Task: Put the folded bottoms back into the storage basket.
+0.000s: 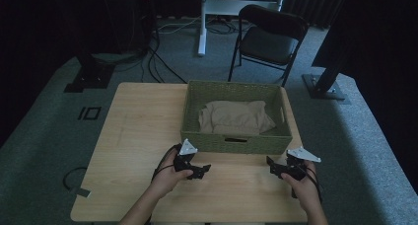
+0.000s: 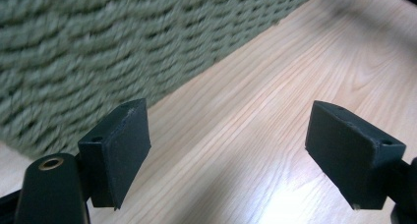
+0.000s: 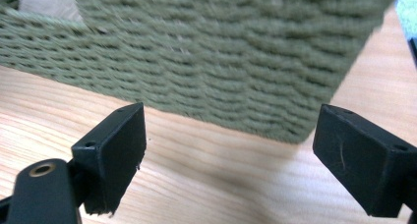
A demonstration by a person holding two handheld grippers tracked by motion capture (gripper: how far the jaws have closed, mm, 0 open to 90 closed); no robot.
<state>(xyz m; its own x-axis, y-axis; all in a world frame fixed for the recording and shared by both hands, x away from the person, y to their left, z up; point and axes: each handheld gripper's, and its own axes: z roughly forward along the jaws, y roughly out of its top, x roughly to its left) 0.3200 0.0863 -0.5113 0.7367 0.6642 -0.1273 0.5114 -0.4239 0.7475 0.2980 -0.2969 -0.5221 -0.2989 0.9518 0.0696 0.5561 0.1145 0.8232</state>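
Note:
A green woven basket [image 1: 233, 142] stands on the far half of the wooden table [image 1: 138, 131], and a folded tan cloth [image 1: 235, 117] lies inside it. My left gripper [image 1: 204, 168] hovers low over the table just in front of the basket's left front corner, open with nothing between its jaws. My right gripper [image 1: 271, 165] is held in front of the basket's right front corner, also open and empty. In the left gripper view the basket wall [image 2: 98, 47] is close ahead on the left. The right gripper view faces the basket's front wall [image 3: 221, 62] and its corner.
A black folding chair [image 1: 268, 40] stands on the grey carpet beyond the table. White desk legs [image 1: 202, 22], cables and dark stand bases lie farther back. The table's near edge runs just below the person's hands.

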